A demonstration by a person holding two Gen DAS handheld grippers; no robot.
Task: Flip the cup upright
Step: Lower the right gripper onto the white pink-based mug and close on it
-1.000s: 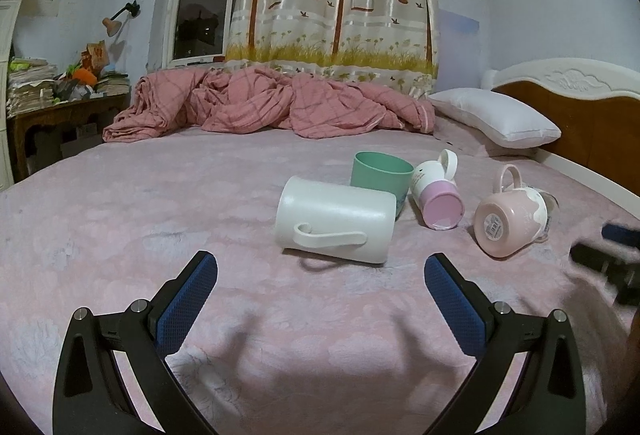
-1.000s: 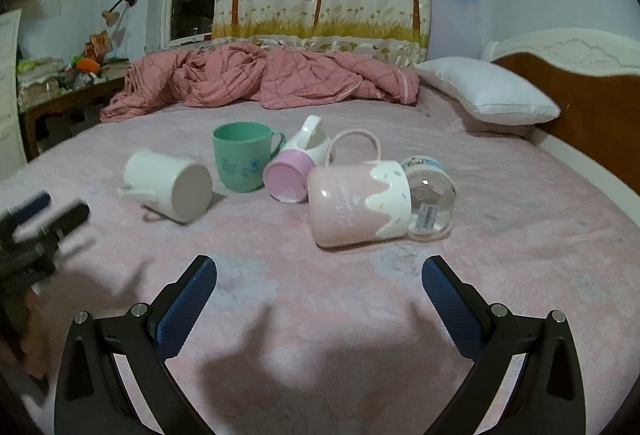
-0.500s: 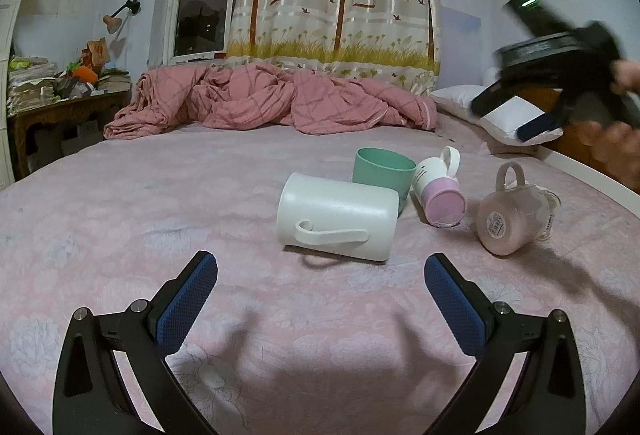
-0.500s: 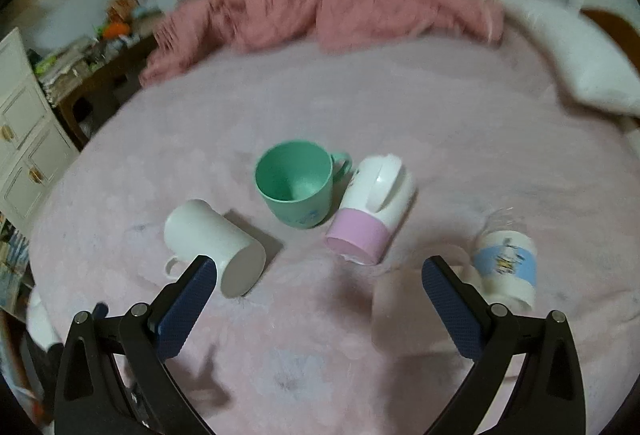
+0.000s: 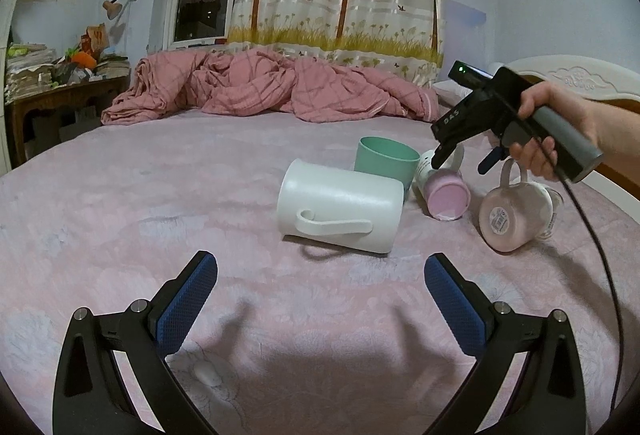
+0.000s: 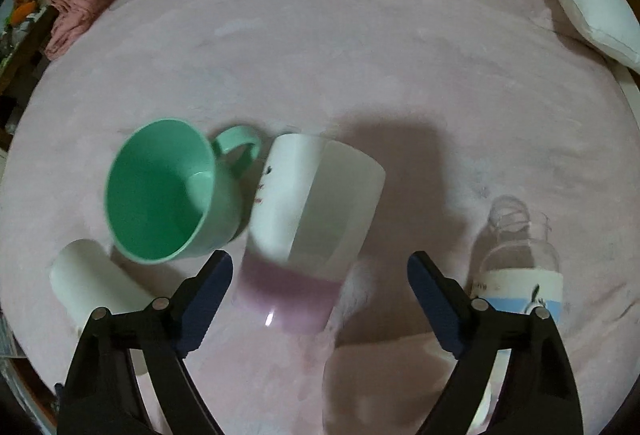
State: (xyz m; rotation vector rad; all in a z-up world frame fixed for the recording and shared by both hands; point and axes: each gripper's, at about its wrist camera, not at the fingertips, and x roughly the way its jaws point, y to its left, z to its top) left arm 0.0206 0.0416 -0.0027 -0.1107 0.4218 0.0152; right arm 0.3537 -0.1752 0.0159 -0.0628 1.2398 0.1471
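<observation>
Several cups lie on the pink bed. A white mug (image 5: 340, 211) lies on its side, handle toward me; it also shows in the right wrist view (image 6: 92, 283). A green cup (image 5: 384, 159) (image 6: 168, 191) stands upright. A white-and-purple mug (image 5: 442, 187) (image 6: 308, 223) lies on its side. A pink mug (image 5: 516, 215) lies on its side at the right. My left gripper (image 5: 320, 295) is open, low, in front of the white mug. My right gripper (image 6: 318, 295) (image 5: 460, 163) is open, hovering above the white-and-purple mug.
A clear bottle with a blue label (image 6: 520, 275) lies right of the mugs. A crumpled pink blanket (image 5: 272, 87) lies at the far side, a white pillow (image 6: 576, 3) and headboard (image 5: 580, 79) at the right, a cluttered desk (image 5: 60, 75) at the left.
My right gripper rose from the bed surface and swung over the cups, now pointing down above the white-and-purple mug. My left gripper stayed still. The cups have not moved.
</observation>
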